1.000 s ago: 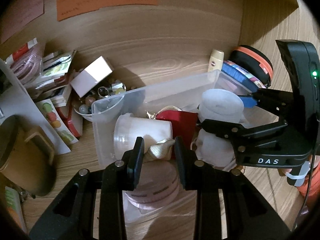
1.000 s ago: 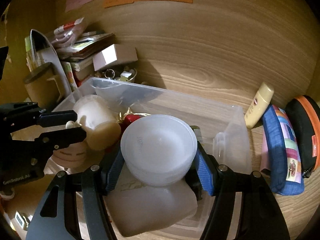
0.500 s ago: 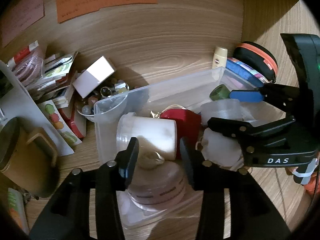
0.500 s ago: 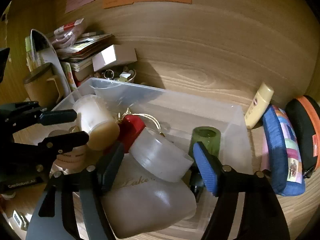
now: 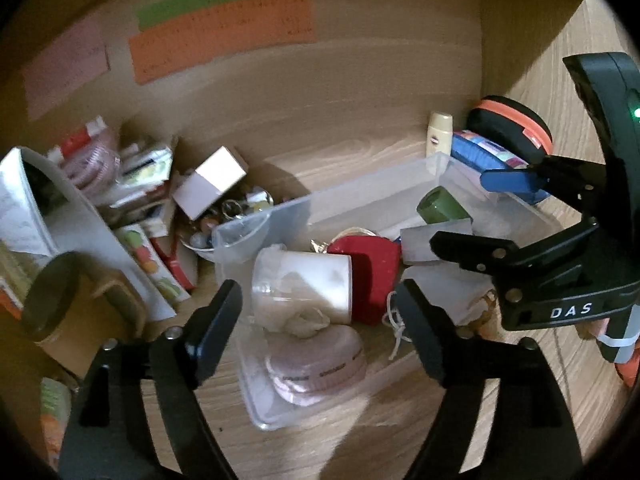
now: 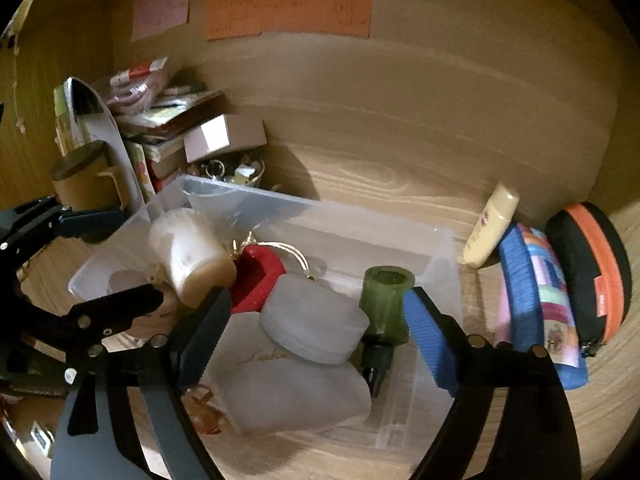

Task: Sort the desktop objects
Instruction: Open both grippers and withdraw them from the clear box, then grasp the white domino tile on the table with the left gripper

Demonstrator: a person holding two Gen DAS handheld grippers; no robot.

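Because the clear plastic bin (image 5: 280,216) on the wooden counter (image 5: 360,152) is crowded, the left gripper (image 5: 316,300), its fingers spread and empty above the white cylindrical jar (image 5: 304,276), could knock the red pouch (image 5: 372,264) if lowered carelessly. From the right wrist, the right gripper (image 6: 316,312) hovers released over the frosted round lid (image 6: 316,328); closing could nudge the green bottle (image 6: 386,300).

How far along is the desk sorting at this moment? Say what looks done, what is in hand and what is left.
Done: the clear bin holds a white cup, red pouch, frosted jar and green bottle. In hand: nothing; the left tool and right tool both hang open above it. Left: the cream tube, blue pouch, orange-trimmed case and small box sit outside.
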